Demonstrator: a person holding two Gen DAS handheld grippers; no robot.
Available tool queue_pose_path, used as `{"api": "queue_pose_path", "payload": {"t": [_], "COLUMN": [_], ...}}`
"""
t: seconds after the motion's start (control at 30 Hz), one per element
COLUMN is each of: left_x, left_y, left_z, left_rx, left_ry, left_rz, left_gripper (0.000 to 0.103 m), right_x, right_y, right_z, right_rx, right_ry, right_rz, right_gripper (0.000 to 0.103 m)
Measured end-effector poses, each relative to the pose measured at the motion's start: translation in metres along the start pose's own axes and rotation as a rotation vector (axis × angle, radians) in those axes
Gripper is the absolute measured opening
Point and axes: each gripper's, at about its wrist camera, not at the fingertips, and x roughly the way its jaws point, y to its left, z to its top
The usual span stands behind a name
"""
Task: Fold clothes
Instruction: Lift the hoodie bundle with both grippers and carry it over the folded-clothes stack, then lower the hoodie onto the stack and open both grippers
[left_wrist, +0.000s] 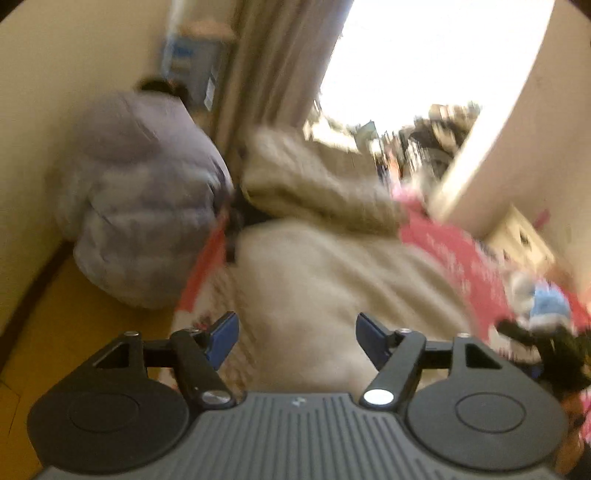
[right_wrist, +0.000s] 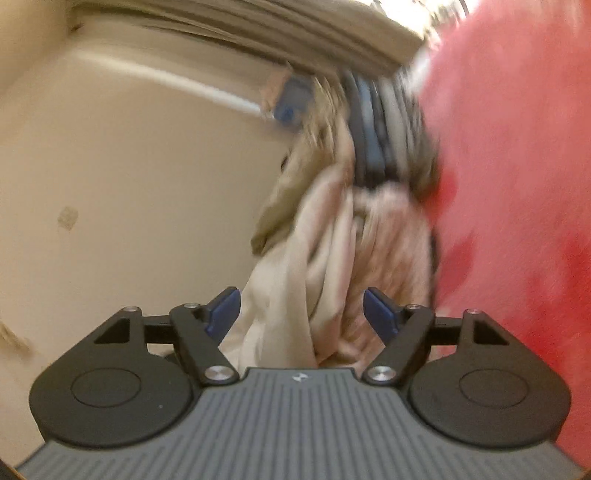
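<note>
Both views are blurred by motion. In the left wrist view my left gripper (left_wrist: 296, 334) is open above a cream garment (left_wrist: 332, 280) that lies spread on a red patterned cover (left_wrist: 476, 266). Nothing sits between its blue pads (left_wrist: 223, 338). Behind the cream garment lies a rumpled beige knit garment (left_wrist: 314, 184). In the right wrist view my right gripper (right_wrist: 302, 312) is open, with a bunched cream and pinkish cloth (right_wrist: 332, 266) straight ahead between the pads; I cannot tell whether they touch it. Darker blue and grey clothes (right_wrist: 380, 129) lie beyond it.
A person in a pale lilac puffer jacket (left_wrist: 144, 199) crouches at the left by the wooden floor (left_wrist: 74, 332). Curtains (left_wrist: 273, 62) and a bright window stand behind. A black gripper and blue cloth (left_wrist: 546, 314) show at the right edge. Red cover (right_wrist: 517, 184) fills the right.
</note>
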Motion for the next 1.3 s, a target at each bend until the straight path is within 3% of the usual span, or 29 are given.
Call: {"api": "queue_pose_path", "payload": {"t": [0.1,0.13,0.2,0.3,0.4,0.43,0.5,0.6,0.67,0.7,0.73,0.83,0.93,1.03,1.17,1.2,1.3], "left_x": [-0.035,-0.041,-0.037,-0.030,-0.022,-0.020,-0.016,-0.016,-0.017,-0.018,-0.019,-0.016,-0.013,-0.016,-0.017,-0.018,-0.020], "left_y": [-0.027,-0.039,-0.044,-0.049,-0.053,-0.054,-0.054,-0.048,-0.045,-0.044,-0.044,-0.042,-0.042,-0.037,-0.039,-0.038,-0.035], "left_z": [-0.011,-0.017,-0.032,-0.054,-0.075,-0.082,-0.091,-0.091,-0.094,-0.096,-0.097,-0.095,-0.095,-0.097,-0.099,-0.099,-0.098], "left_rx": [0.087,0.129,0.168,0.216,0.264,0.279,0.297,0.287,0.280,0.278,0.279,0.263,0.307,0.286,0.289,0.283,0.261], "left_ry": [-0.067,-0.068,-0.046,-0.008,0.030,0.043,0.058,0.052,0.042,0.039,0.036,0.030,0.038,0.037,0.026,0.025,0.024], "left_rz": [-0.091,-0.122,-0.118,-0.098,-0.079,-0.072,-0.064,-0.070,-0.081,-0.082,-0.085,-0.116,-0.097,-0.114,-0.105,-0.105,-0.108], "left_gripper": [0.064,0.063,0.056,0.047,0.048,0.048,0.048,0.048,0.048,0.048,0.048,0.047,0.048,0.048,0.048,0.048,0.048], "right_x": [-0.021,-0.016,-0.004,0.036,0.073,0.066,0.059,0.075,0.095,0.112,0.136,0.165,0.148,0.136,0.171,0.187,0.238], "right_y": [0.046,0.063,0.095,0.118,0.093,0.092,0.108,0.123,0.120,0.111,0.094,0.053,0.078,0.112,0.152,0.156,0.142], "right_z": [0.005,0.003,-0.010,-0.045,-0.101,-0.109,-0.098,-0.059,-0.039,-0.029,-0.020,-0.009,-0.003,-0.007,-0.027,-0.033,-0.052], "right_rx": [-0.223,-0.295,-0.447,-0.606,-0.788,-0.824,-0.807,-0.811,-0.801,-0.792,-0.784,-0.677,-0.722,-0.761,-0.760,-0.766,-0.789], "right_ry": [-0.092,-0.094,-0.077,0.050,0.180,0.165,0.179,0.057,0.006,0.000,0.022,0.120,0.076,0.017,0.133,0.172,0.336], "right_rz": [-0.036,-0.029,-0.012,-0.009,-0.174,-0.176,-0.195,-0.159,-0.193,-0.250,-0.328,-0.422,-0.397,-0.268,-0.109,-0.119,-0.343], "right_gripper": [0.046,0.035,0.026,0.017,0.015,0.015,0.015,0.014,0.014,0.014,0.012,0.011,0.012,0.012,0.012,0.012,0.007]}}
